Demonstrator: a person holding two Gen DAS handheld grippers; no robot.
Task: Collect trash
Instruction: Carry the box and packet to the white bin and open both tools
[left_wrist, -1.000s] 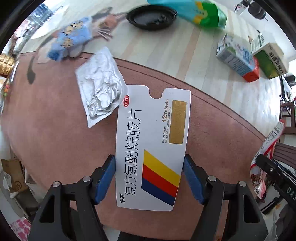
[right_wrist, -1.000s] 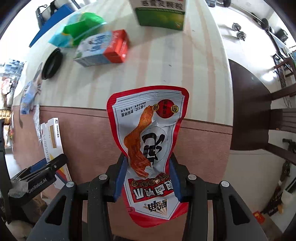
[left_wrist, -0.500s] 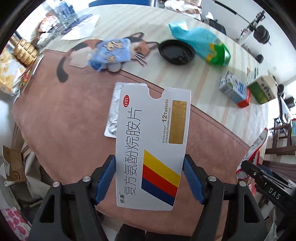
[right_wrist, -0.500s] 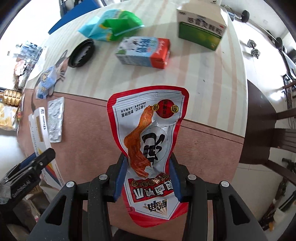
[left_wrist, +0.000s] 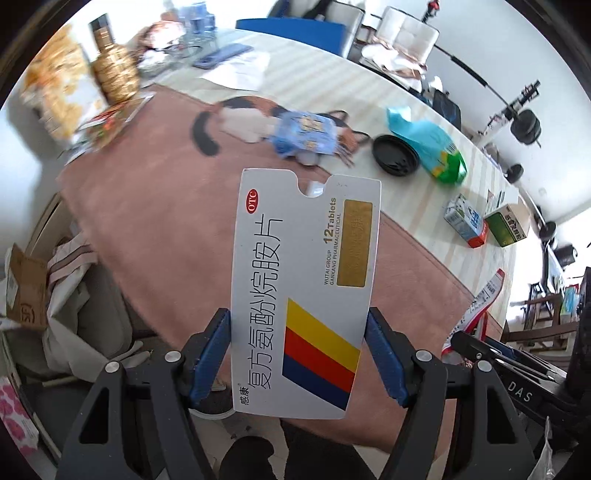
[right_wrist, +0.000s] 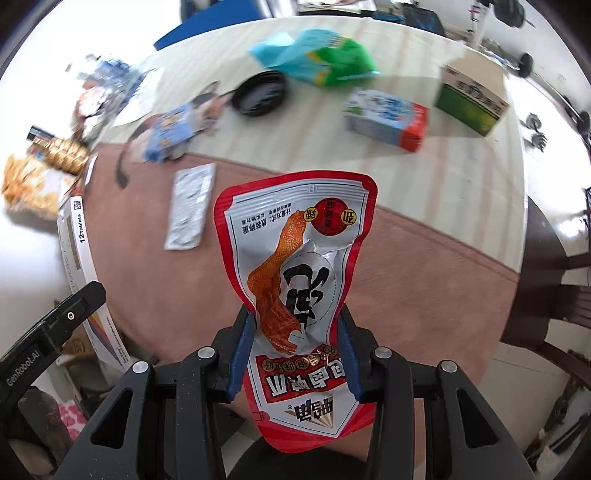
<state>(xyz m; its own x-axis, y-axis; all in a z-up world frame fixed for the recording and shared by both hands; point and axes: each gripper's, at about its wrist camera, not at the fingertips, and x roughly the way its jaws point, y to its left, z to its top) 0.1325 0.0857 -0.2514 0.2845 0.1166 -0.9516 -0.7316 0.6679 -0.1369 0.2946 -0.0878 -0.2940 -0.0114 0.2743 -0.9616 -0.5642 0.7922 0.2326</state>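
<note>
My left gripper is shut on a flat white medicine box with yellow, red and blue stripes, held above the near edge of the table. My right gripper is shut on a red and white snack pouch with a chicken-foot picture, also held above the table's near edge. A silver blister sheet lies on the brown mat. The medicine box also shows at the left of the right wrist view, and the snack pouch at the right of the left wrist view.
On the striped tablecloth lie a blue wrapper, a black lid, a teal and green bag, a blue and red carton and a green box. Snack bags and gold items sit far left. A chair stands right.
Both grippers have pulled back and risen from the table, each keeping its item. More of the table and room now shows, and the blister sheet is hidden behind the medicine box in the left view.
</note>
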